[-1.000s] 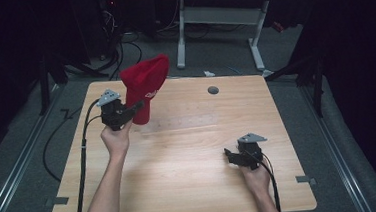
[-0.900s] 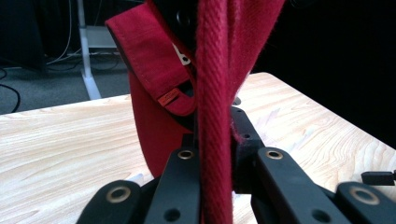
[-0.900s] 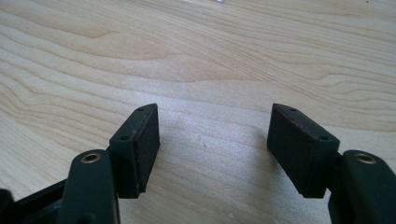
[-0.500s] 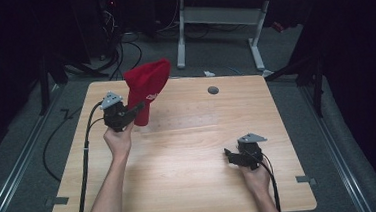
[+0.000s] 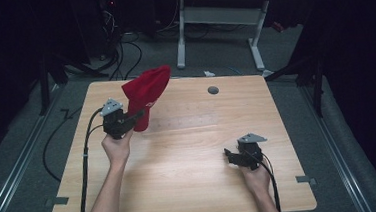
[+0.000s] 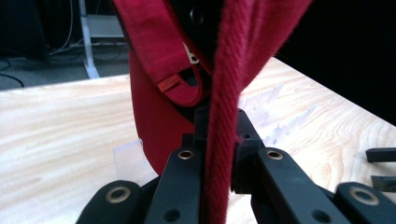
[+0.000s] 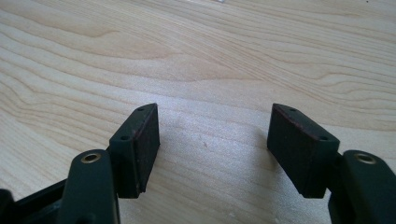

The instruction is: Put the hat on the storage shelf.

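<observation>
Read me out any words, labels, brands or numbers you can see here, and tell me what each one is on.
None can be read.
Red cap: a small orange tab on its back strap and a white tag inside, both too blurred to read.
Wooden table and both claws: no markings.

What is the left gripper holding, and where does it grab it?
The left gripper pinches the red cap by its fabric edge; the right gripper holds nothing.
</observation>
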Demonstrator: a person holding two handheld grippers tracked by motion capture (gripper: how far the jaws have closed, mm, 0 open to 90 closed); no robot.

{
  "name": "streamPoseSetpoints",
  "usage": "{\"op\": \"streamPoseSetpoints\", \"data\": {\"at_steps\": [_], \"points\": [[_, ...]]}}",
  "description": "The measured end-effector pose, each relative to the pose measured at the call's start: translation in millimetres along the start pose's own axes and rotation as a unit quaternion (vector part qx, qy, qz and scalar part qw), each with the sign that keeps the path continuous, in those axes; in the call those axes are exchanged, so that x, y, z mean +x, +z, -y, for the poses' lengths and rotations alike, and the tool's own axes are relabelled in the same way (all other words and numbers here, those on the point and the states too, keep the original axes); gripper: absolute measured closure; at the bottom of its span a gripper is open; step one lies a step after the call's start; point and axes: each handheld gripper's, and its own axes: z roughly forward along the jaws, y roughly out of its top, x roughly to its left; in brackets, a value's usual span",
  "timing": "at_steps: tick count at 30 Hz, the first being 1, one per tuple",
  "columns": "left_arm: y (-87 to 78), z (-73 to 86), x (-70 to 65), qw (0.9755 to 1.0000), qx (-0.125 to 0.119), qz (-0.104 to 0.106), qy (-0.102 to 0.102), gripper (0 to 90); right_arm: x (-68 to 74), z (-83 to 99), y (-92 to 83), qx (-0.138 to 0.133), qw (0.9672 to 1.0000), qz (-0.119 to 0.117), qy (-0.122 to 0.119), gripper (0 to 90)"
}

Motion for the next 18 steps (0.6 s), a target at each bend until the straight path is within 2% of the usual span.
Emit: {"op": "streamPoseSetpoints", "data": {"at_steps": [7, 10, 18], "points": [[-10.5, 9.2, 12.5, 0.9995, 0.012, -0.013, -0.025, 83.7, 0.2, 0.0, -0.1, 0.0, 1.0, -0.001, 0.0, 34.6], [-12.7, 17.1, 20.3, 0.9989, 0.024, -0.029, -0.027, 84.0, 0.1, 0.1, 0.0, 0.0, 1.0, 0.0, 0.0, 34.6], [-22.1, 16.7, 34.4, 0.9969, 0.014, -0.033, -0.071, 81.1, 0.3, 0.2, -0.1, 0.0, 1.0, 0.0, 0.0, 34.6]]}}
